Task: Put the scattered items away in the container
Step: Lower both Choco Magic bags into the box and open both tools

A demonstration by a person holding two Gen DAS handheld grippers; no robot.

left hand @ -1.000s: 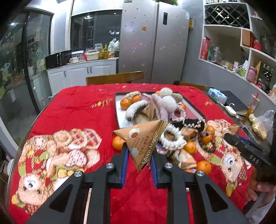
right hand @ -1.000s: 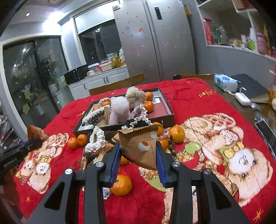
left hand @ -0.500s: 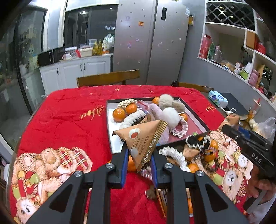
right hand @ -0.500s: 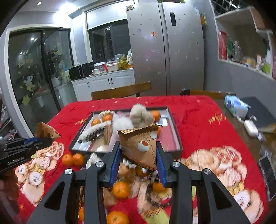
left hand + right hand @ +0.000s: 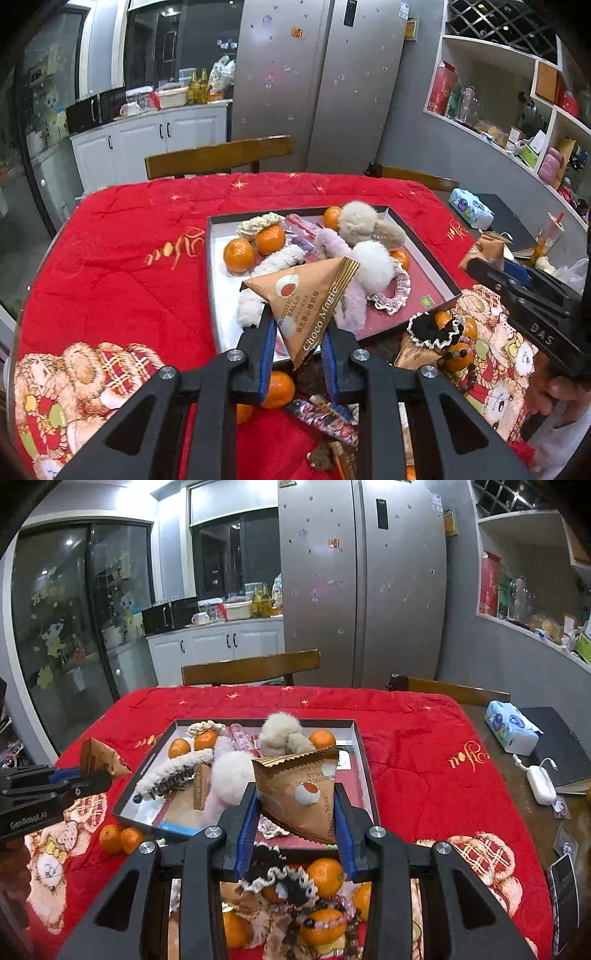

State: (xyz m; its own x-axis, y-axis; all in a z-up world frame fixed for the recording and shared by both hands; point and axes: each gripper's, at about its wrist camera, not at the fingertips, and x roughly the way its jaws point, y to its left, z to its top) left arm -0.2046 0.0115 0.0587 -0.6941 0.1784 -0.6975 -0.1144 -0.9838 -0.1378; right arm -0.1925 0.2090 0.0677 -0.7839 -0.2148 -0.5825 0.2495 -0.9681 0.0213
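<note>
Two grippers, each clamped on a snack packet.
Left gripper (image 5: 297, 345) jaws pinch a packet (image 5: 308, 295) above the tray (image 5: 212, 291); right gripper (image 5: 293, 825) likewise grips its packet (image 5: 301, 790).

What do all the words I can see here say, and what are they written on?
"Choco Magic": brown snack packet in the left gripper.
"Choco Magic": brown packet in the right gripper.
"DAS": right gripper's black body, seen from the left wrist.
"you": gold letters on the red tablecloth.
Packets' smaller print and shelf labels: unreadable.

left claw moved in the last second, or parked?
Yes. The left claw, shut on its snack packet, has advanced toward the tray; the packet now overlaps the tray's contents, not the loose pile before it.
</note>
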